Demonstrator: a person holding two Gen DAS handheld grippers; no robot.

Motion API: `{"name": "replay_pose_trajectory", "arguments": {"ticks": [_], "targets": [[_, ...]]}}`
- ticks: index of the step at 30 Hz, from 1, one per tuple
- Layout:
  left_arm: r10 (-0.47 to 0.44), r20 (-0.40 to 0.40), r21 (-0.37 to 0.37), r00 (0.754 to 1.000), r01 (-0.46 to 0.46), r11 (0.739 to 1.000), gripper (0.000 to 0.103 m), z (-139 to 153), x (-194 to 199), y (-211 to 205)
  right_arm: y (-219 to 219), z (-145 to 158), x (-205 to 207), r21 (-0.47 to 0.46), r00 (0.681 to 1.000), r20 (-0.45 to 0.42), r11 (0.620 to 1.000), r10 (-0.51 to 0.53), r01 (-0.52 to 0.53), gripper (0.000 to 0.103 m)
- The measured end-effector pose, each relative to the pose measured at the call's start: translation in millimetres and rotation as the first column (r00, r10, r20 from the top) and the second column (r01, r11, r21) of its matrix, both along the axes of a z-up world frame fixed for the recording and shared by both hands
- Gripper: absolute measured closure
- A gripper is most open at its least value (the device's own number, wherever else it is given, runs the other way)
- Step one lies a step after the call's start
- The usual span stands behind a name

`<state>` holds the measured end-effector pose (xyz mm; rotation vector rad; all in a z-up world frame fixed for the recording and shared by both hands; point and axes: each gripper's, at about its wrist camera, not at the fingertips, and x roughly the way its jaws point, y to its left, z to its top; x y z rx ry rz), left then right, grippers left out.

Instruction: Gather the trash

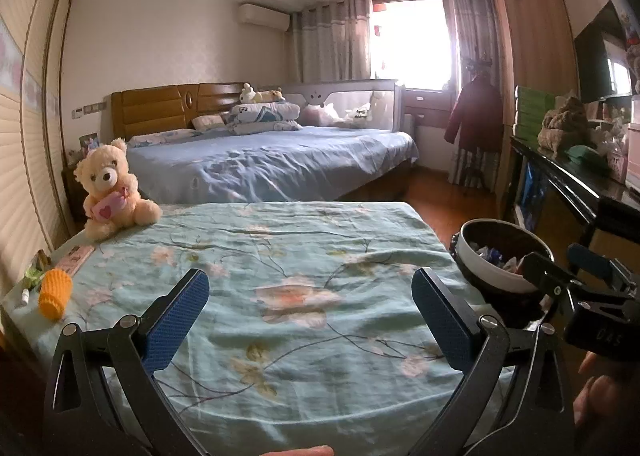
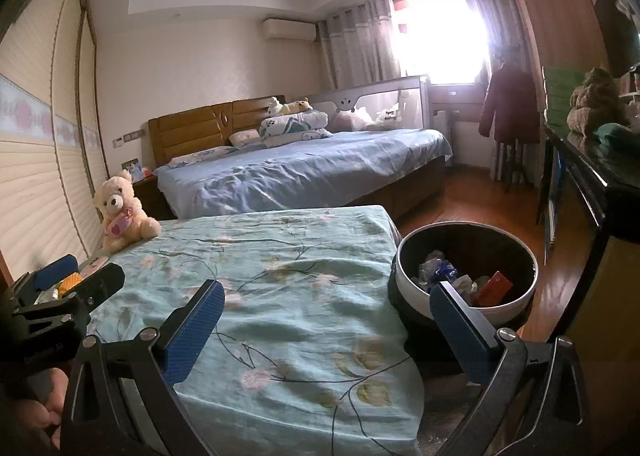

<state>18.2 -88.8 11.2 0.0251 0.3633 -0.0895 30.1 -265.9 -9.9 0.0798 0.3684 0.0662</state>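
Observation:
A round white-rimmed trash bin [image 2: 516,306] stands on the floor at the right side of the green floral bed [image 2: 280,268]; it holds crumpled wrappers [image 2: 436,272] and a red packet [image 2: 496,288]. The bin also shows in the left wrist view [image 1: 494,276]. My left gripper [image 1: 310,296] is open and empty above the bed [image 1: 300,256]. My right gripper [image 2: 328,308] is open and empty, over the bed's right edge beside the bin. A small green wrapper [image 1: 34,276] lies at the bed's left edge.
A cream teddy bear [image 1: 110,192] sits at the bed's far left corner [image 2: 122,210]. An orange knitted cup [image 1: 55,294] lies near the left edge. A blue bed [image 1: 272,164] stands behind. A dark cabinet [image 2: 592,180] lines the right wall, wooden floor between.

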Motion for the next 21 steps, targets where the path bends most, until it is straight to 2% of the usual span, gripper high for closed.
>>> {"name": "replay_pose_trajectory", "arguments": {"ticks": [21], "targets": [[0.008,-0.004,-0.002,1.0,-0.008,1.0,0.0,-2.2,-0.3,0.9,2.3,0.7,-0.5,0.002,1.0,0.001,1.0,0.005,-0.005,0.0]]}}
